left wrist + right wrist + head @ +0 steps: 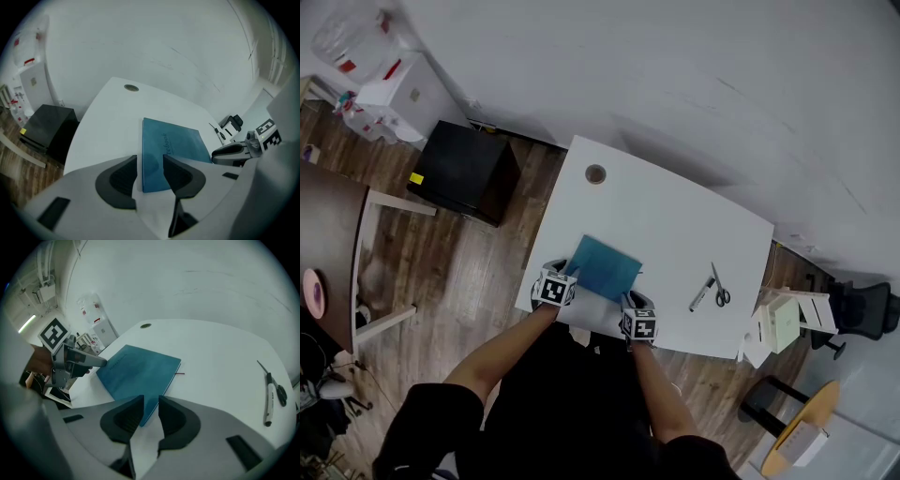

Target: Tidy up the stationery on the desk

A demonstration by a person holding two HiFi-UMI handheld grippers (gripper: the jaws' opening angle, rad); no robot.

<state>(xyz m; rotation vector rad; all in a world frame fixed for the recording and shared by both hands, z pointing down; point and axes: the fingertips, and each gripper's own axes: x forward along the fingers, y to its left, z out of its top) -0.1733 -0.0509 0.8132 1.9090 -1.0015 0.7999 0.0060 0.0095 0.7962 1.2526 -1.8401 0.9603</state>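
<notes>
A teal notebook [605, 265] lies flat on the white desk [675, 216] near its front edge. My left gripper [555, 289] hovers at its near left corner, my right gripper [637, 322] at its near right corner. In the left gripper view the jaws [150, 164] stand a little apart, with the notebook [176, 145] showing through the gap. The right gripper [151, 404] has a narrow gap over the notebook's [138, 371] corner, gripping nothing. Scissors [721, 286] and a pen [703, 293] lie side by side to the right, the same scissors [280, 392] and pen [268, 401] appearing in the right gripper view.
A round cable hole [595, 174] sits at the desk's far left corner. A black cabinet [464, 171] stands left of the desk, a white box [783, 319] and a wooden stool [802, 427] to its right. A wall runs behind the desk.
</notes>
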